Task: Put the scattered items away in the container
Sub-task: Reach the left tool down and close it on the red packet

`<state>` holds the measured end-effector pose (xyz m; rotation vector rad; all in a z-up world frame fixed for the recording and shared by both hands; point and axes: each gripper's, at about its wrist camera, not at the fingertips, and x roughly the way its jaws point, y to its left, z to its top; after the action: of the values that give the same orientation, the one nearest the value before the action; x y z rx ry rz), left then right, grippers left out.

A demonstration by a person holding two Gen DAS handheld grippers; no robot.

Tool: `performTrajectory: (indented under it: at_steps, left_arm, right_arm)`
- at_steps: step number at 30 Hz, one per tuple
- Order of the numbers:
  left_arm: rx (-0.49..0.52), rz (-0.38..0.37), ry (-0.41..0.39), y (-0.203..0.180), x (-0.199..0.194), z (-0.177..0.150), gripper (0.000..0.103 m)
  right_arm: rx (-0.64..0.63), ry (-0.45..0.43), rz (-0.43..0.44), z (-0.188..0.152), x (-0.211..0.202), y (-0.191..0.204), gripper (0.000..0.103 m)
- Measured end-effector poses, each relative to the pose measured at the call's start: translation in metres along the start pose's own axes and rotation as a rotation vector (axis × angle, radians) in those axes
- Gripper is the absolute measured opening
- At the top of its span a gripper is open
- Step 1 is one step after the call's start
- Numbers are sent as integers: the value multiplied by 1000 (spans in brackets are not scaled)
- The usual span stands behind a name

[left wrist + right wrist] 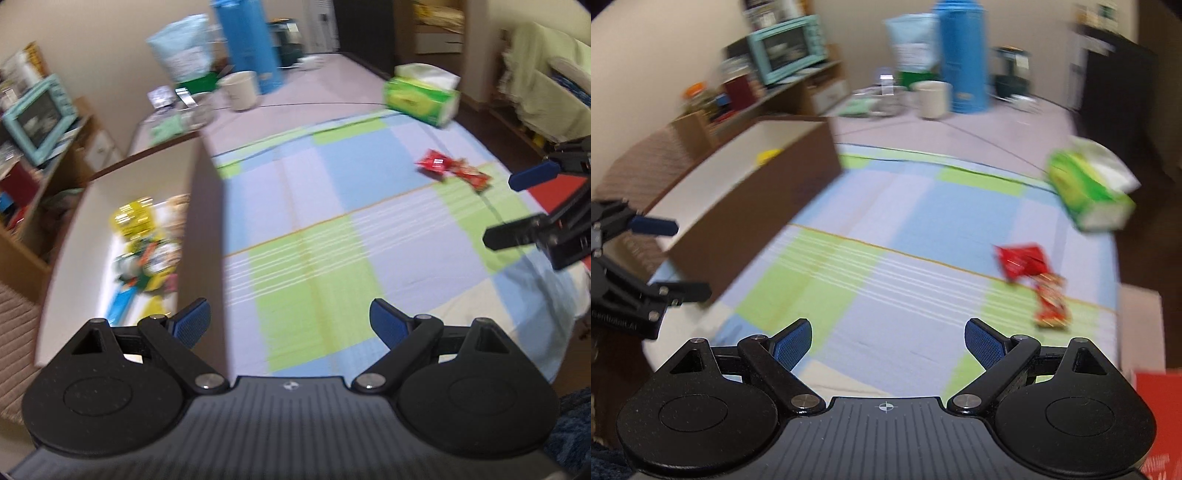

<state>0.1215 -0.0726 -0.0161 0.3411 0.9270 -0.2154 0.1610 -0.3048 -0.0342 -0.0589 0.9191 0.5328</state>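
A brown cardboard box [207, 206] [746, 206] stands at the left of the checked tablecloth, with several snack packets [147, 243] inside it. Two red snack packets [452, 170] [1032, 280] lie on the cloth at the right. My left gripper [290, 323] is open and holds nothing, hovering by the box's near right corner. My right gripper [888, 347] is open too, above the cloth, with the red packets ahead to its right. Each gripper shows at the edge of the other's view: the right gripper [511, 206] and the left gripper [683, 258].
A green tissue box [421, 94] [1089, 188] sits at the cloth's far right. At the back stand a tall blue flask [247, 44] [964, 55], a cream cup [240, 90] [932, 98] and a pale bag [184, 48]. A teal oven [37, 118] sits on a shelf at left.
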Motion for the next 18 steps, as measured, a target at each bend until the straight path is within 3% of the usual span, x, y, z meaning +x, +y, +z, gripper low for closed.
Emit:
performTrajectory:
  at_steps: [9, 18]
  left_arm:
    - [113, -119, -6, -60, 52, 41, 91]
    - [201, -233, -7, -99, 110, 74, 91]
  right_arm:
    - [184, 16, -122, -25, -25, -73, 92]
    - [283, 57, -158, -28, -11, -117, 92]
